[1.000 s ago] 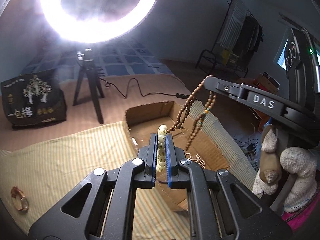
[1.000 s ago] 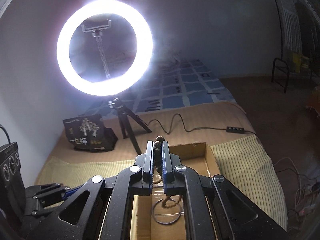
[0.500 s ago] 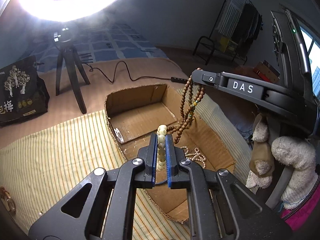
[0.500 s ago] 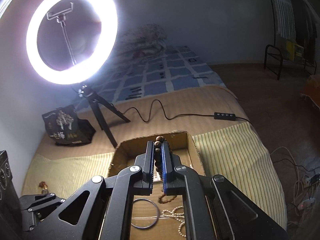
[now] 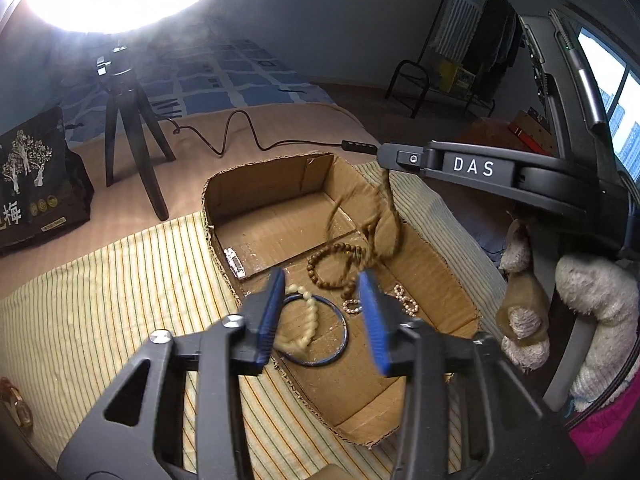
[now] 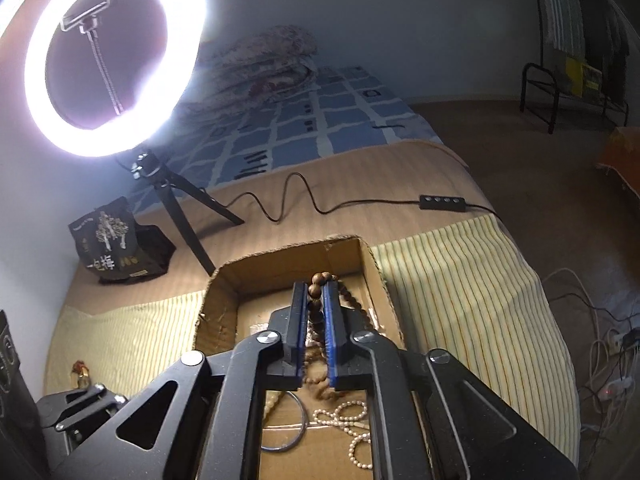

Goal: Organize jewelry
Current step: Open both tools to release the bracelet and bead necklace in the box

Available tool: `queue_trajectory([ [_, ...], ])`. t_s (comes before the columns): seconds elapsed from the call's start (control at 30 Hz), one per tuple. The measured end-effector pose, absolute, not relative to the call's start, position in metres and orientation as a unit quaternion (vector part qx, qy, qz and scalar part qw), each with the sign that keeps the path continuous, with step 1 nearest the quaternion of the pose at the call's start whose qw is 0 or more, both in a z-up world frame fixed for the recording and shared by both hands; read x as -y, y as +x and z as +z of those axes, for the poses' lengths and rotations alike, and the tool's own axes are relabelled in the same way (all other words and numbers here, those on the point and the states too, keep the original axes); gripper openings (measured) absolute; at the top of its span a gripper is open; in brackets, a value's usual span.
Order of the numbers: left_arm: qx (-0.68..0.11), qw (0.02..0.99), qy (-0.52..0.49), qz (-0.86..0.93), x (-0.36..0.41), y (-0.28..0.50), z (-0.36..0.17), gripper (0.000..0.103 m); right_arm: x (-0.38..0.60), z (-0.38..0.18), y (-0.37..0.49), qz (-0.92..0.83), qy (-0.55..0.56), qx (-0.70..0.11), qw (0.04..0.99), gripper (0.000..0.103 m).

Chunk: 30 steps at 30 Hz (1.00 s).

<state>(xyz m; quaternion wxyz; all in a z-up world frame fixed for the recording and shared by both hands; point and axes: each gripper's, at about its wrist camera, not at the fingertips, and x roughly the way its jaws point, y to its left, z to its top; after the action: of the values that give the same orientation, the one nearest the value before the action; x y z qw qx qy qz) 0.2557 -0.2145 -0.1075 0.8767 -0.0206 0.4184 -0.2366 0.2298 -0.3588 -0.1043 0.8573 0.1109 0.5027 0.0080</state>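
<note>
A cardboard box (image 5: 280, 184) sits on a striped cloth. My left gripper (image 5: 322, 312) is open above the box's near end. A cream bead bracelet (image 5: 304, 320) is blurred just below its left finger, over a metal bangle (image 5: 340, 336). My right gripper (image 6: 316, 320) is shut on a brown wooden bead necklace (image 6: 320, 280), whose lower loops (image 5: 332, 264) rest on the box floor. The right gripper also shows in the left wrist view (image 5: 384, 158). A pearl strand (image 6: 352, 420) lies in the box.
A ring light on a tripod (image 6: 176, 196) stands behind the box, its cable (image 6: 304, 196) running right. A black pouch (image 5: 32, 176) stands at the left. A small trinket (image 5: 16, 404) lies on the cloth (image 5: 100, 300) at the far left.
My left gripper has opened and let go of the cream bracelet, which drops into the box. My right gripper has lowered the brown necklace until its loops reach the box floor.
</note>
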Motion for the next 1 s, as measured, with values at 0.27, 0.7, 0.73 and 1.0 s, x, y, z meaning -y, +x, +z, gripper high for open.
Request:
queue_trajectory([
  [0.27, -0.416, 0.879, -0.019, -0.231, 0.209, 0.252, -0.103, 0.039, 0.360, -0.092, 0.225, -0.001, 0.111, -0.488, 0.865, 0.055],
  [0.7, -0.403, 0.887, -0.019, -0.224, 0.197, 0.240, -0.086, 0.039, 0.353, -0.076, 0.218, -0.001, 0.098, -0.485, 0.869, 0.055],
  [0.73, -0.401, 0.888, -0.018, -0.223, 0.195, 0.239, -0.084, 0.039, 0.352, -0.073, 0.217, -0.001, 0.098, -0.484, 0.870, 0.055],
  [1.0, -0.385, 0.899, -0.015, -0.210, 0.172, 0.226, -0.068, 0.039, 0.348, -0.054, 0.205, -0.002, 0.098, -0.471, 0.876, 0.055],
])
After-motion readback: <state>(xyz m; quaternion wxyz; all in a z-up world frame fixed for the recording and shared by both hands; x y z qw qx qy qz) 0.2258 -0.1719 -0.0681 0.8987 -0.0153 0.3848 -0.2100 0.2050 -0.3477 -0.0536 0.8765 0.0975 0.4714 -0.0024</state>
